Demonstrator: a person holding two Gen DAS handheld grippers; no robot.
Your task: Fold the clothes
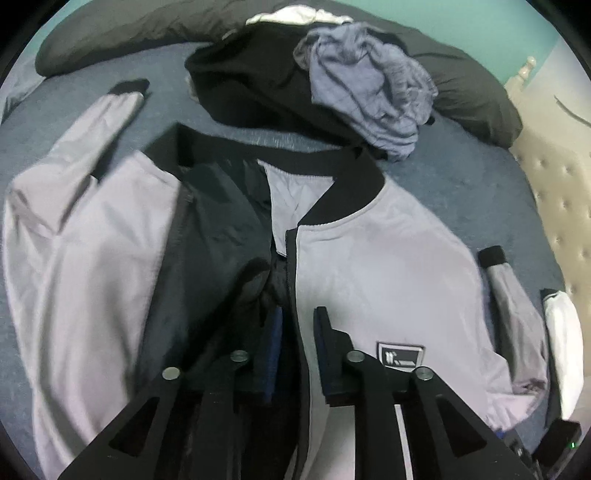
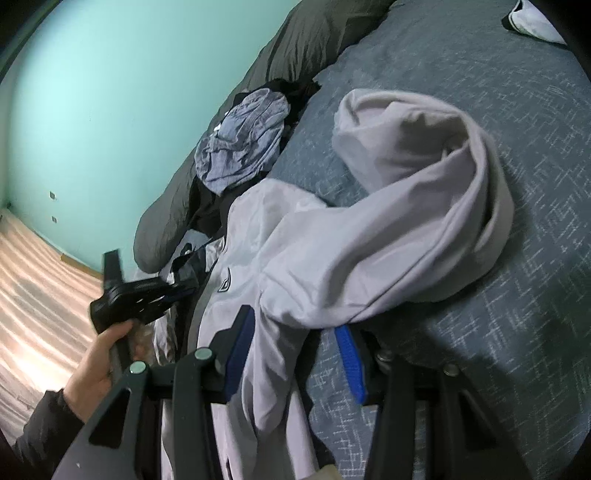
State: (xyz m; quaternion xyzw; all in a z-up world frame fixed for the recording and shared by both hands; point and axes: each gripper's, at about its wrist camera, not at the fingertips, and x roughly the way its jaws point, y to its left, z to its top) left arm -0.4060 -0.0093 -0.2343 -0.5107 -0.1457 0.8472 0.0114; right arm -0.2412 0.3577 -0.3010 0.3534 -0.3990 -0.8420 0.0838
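A grey jacket (image 1: 388,266) with a black collar and dark lining lies open on the blue bedspread (image 1: 461,192). My left gripper (image 1: 297,347) points down at its front. Its jaws stand a little apart, the black zip edge runs between them, and the pads do not press it. The left sleeve (image 1: 74,206) stretches out to the far left. In the right wrist view the other sleeve (image 2: 406,221) lies curled on the bed. My right gripper (image 2: 295,354) is open around its lower part, with the right pad (image 2: 351,365) clear of the cloth. A hand (image 2: 96,362) holds the left gripper (image 2: 147,291).
A crumpled blue-grey garment (image 1: 369,92) lies on a black one (image 1: 251,85) at the far side, in front of dark pillows (image 1: 110,33). A white garment (image 1: 561,339) lies at the right edge by the tufted bed frame (image 1: 554,206). Wooden floor (image 2: 37,295) and a teal wall (image 2: 110,110) lie beyond.
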